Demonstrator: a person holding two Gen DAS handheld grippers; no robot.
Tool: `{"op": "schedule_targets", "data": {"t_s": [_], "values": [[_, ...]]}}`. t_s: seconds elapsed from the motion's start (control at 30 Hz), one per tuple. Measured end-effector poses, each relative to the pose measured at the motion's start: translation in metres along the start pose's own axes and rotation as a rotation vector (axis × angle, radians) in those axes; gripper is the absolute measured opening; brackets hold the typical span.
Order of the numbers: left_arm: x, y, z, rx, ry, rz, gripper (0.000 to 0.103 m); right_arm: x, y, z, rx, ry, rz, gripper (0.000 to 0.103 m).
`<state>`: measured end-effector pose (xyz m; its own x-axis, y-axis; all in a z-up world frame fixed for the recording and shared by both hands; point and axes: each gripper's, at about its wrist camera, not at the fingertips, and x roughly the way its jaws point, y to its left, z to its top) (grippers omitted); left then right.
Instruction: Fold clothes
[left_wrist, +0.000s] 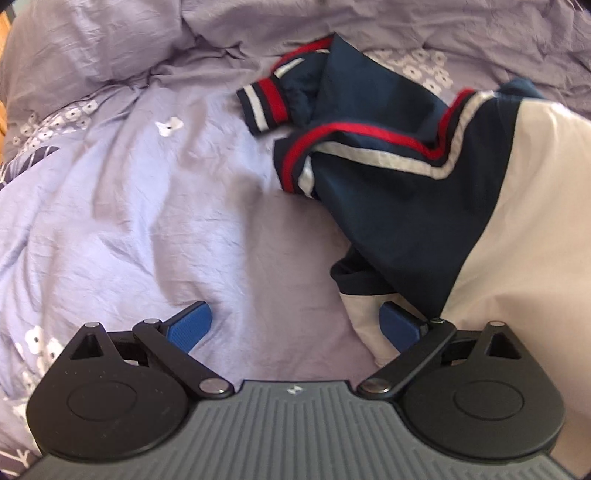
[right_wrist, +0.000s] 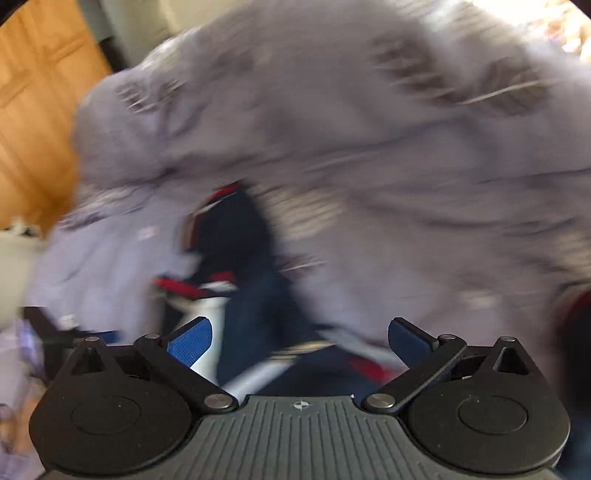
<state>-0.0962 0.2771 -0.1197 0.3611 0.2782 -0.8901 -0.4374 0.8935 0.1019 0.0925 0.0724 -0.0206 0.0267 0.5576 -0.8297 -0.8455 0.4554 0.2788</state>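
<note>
jacket (left_wrist: 399, 192) lying crumpled on bed (left_wrist: 147, 206) — awaiting folding | left gripper (left_wrist: 295, 328) spread, empty | right gripper (right_wrist: 300, 341) spread, hovering over it

A rumpled navy-and-white jacket (left_wrist: 424, 192) with red-and-white striped trim lies unfolded.

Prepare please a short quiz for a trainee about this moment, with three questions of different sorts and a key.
1. True or false: the left gripper is clamped on the jacket.
2. Which colours run along the jacket's striped trim? A) red and white B) green and yellow C) orange and black
3. Fill in: the jacket lies on a lilac ____ printed with white flowers.

Key:
1. False: its jaws are open, one pad at the white hem, not gripping.
2. A
3. Bedsheet
</note>
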Motion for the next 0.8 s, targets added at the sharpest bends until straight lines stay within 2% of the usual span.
{"op": "schedule_targets", "data": {"t_s": [0.03, 0.07, 0.1, 0.13, 0.17, 0.2, 0.23, 0.3, 0.37, 0.4, 0.43, 0.47, 0.5, 0.53, 0.57, 0.67, 0.8], "values": [[0.0, 0.0, -0.002, 0.0, -0.004, 0.001, 0.1, 0.023, 0.011, 0.007, -0.005, 0.038, 0.005, 0.103], [0.0, 0.001, -0.004, -0.01, -0.011, -0.002, 0.1, 0.048, 0.021, 0.012, -0.016, 0.087, -0.025, 0.103], [-0.002, 0.005, -0.007, -0.027, -0.018, -0.008, 0.1, 0.075, 0.033, 0.016, -0.033, 0.147, -0.069, 0.095], [-0.004, 0.009, -0.011, -0.045, -0.025, -0.015, 0.1, 0.099, 0.042, 0.017, -0.047, 0.198, -0.112, 0.076], [-0.006, 0.013, -0.015, -0.065, -0.032, -0.023, 0.1, 0.116, 0.049, 0.016, -0.057, 0.227, -0.156, 0.028], [-0.007, 0.019, -0.019, -0.089, -0.035, -0.034, 0.1, 0.127, 0.058, 0.017, -0.07, 0.239, -0.202, 0.019], [-0.007, 0.025, -0.023, -0.115, -0.037, -0.046, 0.1, 0.134, 0.069, 0.019, -0.105, 0.231, -0.246, 0.018], [-0.005, 0.035, -0.024, -0.169, -0.031, -0.075, 0.1, 0.133, 0.101, 0.033, -0.275, 0.124, -0.363, 0.017], [-0.002, 0.041, -0.022, -0.207, -0.025, -0.099, 0.1, 0.125, 0.11, 0.052, -0.395, 0.005, -0.484, 0.018], [-0.001, 0.042, -0.02, -0.207, -0.028, -0.106, 0.1, 0.12, 0.105, 0.063, -0.404, -0.005, -0.489, 0.023], [0.0, 0.042, -0.019, -0.203, -0.032, -0.112, 0.1, 0.115, 0.1, 0.075, -0.413, -0.016, -0.495, 0.036], [0.001, 0.041, -0.017, -0.189, -0.037, -0.116, 0.1, 0.111, 0.096, 0.086, -0.422, -0.026, -0.5, 0.046], [0.002, 0.039, -0.016, -0.173, -0.043, -0.116, 0.1, 0.103, 0.091, 0.093, -0.418, -0.021, -0.48, 0.067], [0.002, 0.037, -0.015, -0.157, -0.048, -0.115, 0.1, 0.092, 0.086, 0.095, -0.396, 0.005, -0.425, 0.077], [0.002, 0.035, -0.015, -0.144, -0.053, -0.114, 0.1, 0.078, 0.083, 0.094, -0.39, 0.013, -0.376, 0.078], [0.002, 0.036, -0.013, -0.135, -0.058, -0.113, 0.1, 0.037, 0.09, 0.063, -0.5, -0.015, -0.286, 0.088], [0.005, 0.038, -0.011, -0.147, -0.049, -0.116, 0.1, -0.018, 0.096, -0.007, -0.568, 0.015, -0.195, 0.091]]}}
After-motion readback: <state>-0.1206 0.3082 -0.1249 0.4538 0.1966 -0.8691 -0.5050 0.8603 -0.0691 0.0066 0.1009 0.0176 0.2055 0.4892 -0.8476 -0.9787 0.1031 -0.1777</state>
